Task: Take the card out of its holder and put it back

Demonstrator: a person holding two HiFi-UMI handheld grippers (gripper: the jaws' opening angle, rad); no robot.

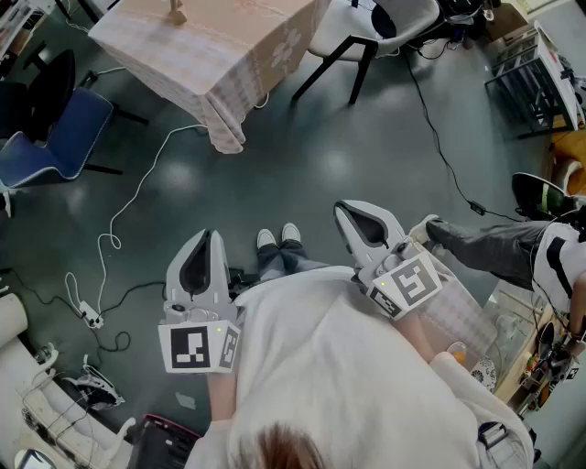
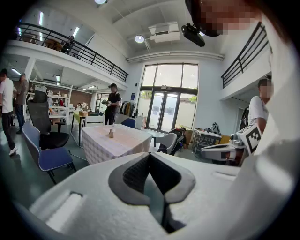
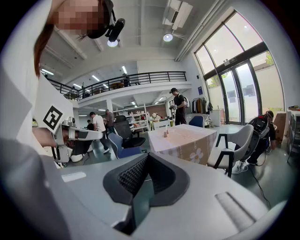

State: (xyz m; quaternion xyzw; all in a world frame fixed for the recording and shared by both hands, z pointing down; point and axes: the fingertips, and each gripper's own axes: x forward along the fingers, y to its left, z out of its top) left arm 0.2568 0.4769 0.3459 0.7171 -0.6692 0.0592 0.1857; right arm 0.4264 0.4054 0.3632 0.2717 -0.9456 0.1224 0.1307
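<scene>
My white shirt [image 1: 348, 385] and the two grippers fill the lower half of the head view. Left gripper [image 1: 209, 240]: fingers pressed together, nothing between them. Right gripper [image 1: 348, 212]: fingers also pressed together and empty. Both point forward and slightly downward over the grey floor [image 1: 348, 147].

Location of the task item: no card can be identified. The only candidate is a small upright object [image 1: 177, 11] on the checked-cloth surface [image 1: 229, 55] at the upper left of the frame, well apart from both grippers. It is too small to confirm as the holder.

Step in hand, as I judge it: approach. Recommended procedure:
- Close on the surface first and square up to the object.
- Spread the fingers before reaching, not at contact.
- Steady the holder with one gripper.
- Pinch the card by its free edge with the other and lift straight along the slot.

Markings: the left cube [image 1: 197, 348] and right cube [image 1: 409, 284] carry black-and-white square markers. No brand name or readable text appears.
</scene>
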